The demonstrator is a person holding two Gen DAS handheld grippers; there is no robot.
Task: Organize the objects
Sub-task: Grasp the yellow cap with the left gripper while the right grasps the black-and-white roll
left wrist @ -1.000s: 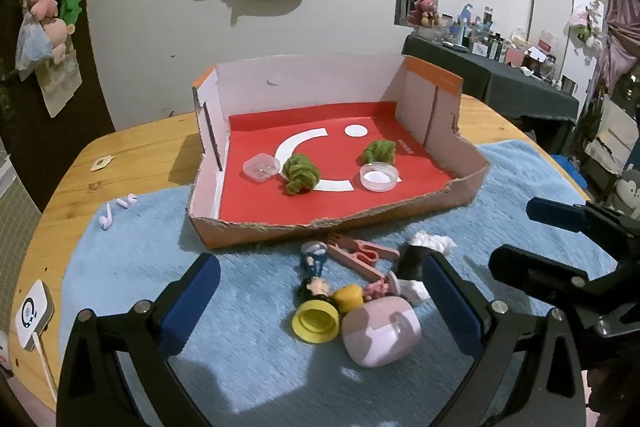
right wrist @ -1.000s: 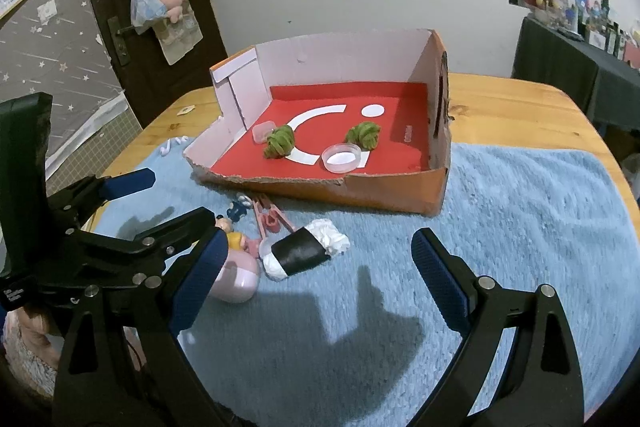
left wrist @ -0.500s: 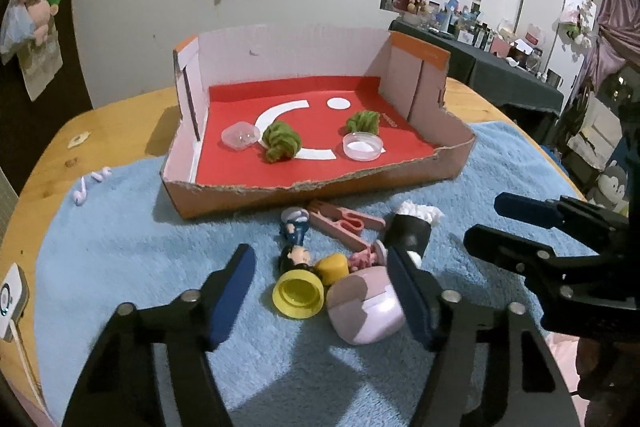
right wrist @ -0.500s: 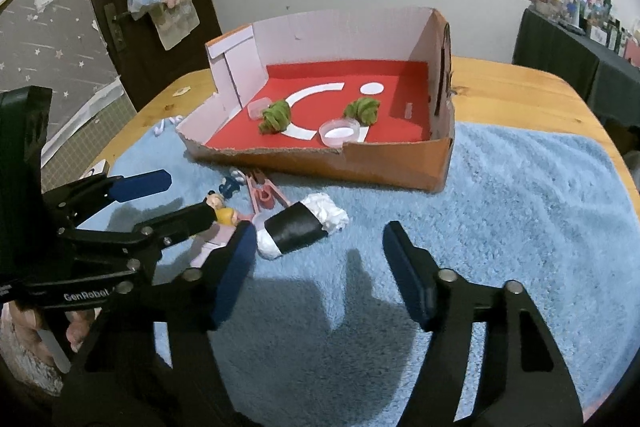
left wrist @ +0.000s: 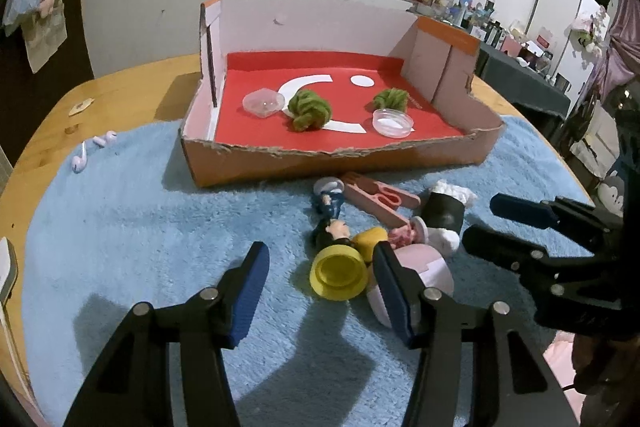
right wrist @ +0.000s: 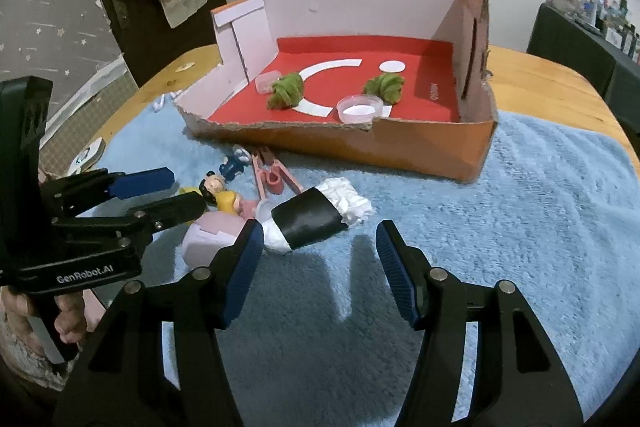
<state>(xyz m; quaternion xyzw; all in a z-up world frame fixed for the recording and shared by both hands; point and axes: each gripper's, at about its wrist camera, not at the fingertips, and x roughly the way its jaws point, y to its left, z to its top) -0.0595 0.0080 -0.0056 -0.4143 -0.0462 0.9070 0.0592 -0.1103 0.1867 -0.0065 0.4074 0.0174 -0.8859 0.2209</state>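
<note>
We see both grippers lower over the blue towel [left wrist: 120,227] than a second ago, fingers closing from wide to about half, nothing between them yet. The left gripper [left wrist: 320,291] brackets the yellow cap [left wrist: 339,275] on the surface; the right gripper [right wrist: 320,267] hangs just short of the black roll [right wrist: 310,223]. Pickups look imminent, the cardboard box [left wrist: 328,163] waiting beyond. The pink case [left wrist: 436,271] hides behind a finger, figurines jumbled.

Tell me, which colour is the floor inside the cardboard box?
Red with white shapes; left wrist view shows it best.
</note>
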